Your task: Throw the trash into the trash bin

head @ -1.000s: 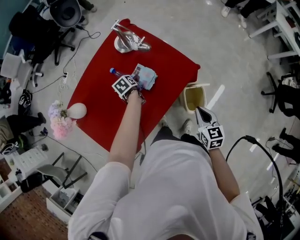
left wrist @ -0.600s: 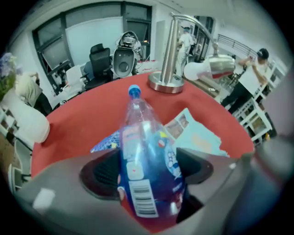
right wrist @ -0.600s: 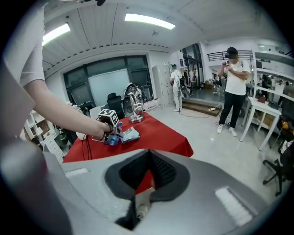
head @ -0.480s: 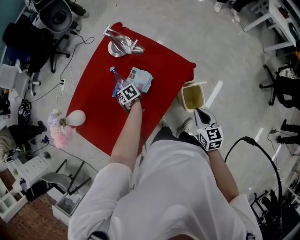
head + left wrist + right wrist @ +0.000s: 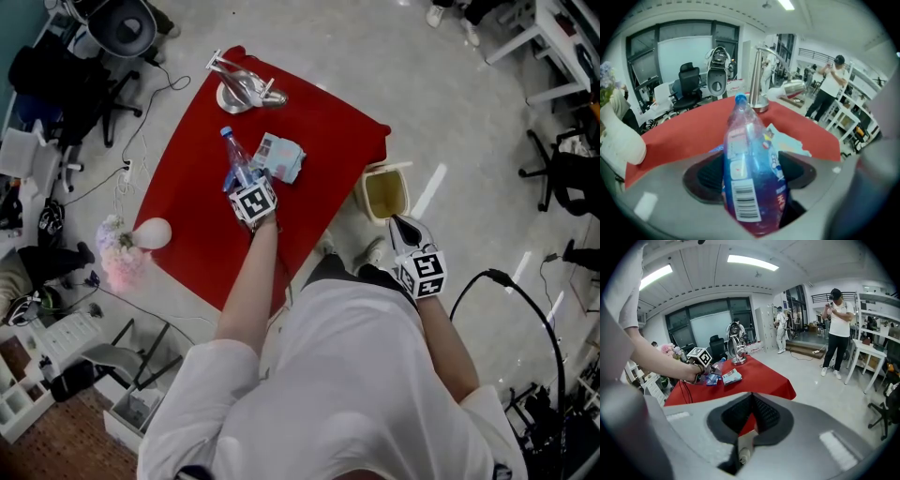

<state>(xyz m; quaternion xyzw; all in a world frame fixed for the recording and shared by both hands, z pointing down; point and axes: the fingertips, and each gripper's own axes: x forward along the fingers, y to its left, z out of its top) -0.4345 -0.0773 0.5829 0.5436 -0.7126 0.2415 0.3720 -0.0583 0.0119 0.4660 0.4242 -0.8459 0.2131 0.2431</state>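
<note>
Closest to the person's body, the right gripper [image 5: 401,228] hangs over the floor beside the red table [image 5: 197,225]. Its 2 jaws are pressed together with nothing between them. Just past its tips the open trash bin [image 5: 387,194] stands on the floor against the table's corner.

Farther out, the left gripper [image 5: 246,187] reaches over the table on an outstretched arm. Its jaws are closed on the lower body of a plastic bottle [image 5: 749,164], squeezing it from both sides. The bottle points away from the gripper, blue cap [image 5: 740,99] at the far end, barcode label facing the camera.

Beyond the bottle and just beside it, a pale blue packet [image 5: 280,157] lies flat on the cloth. At the table's far edge stands a shiny metal stand [image 5: 243,86]. A white vase [image 5: 153,223] with flowers sits at the table's left edge.
</note>
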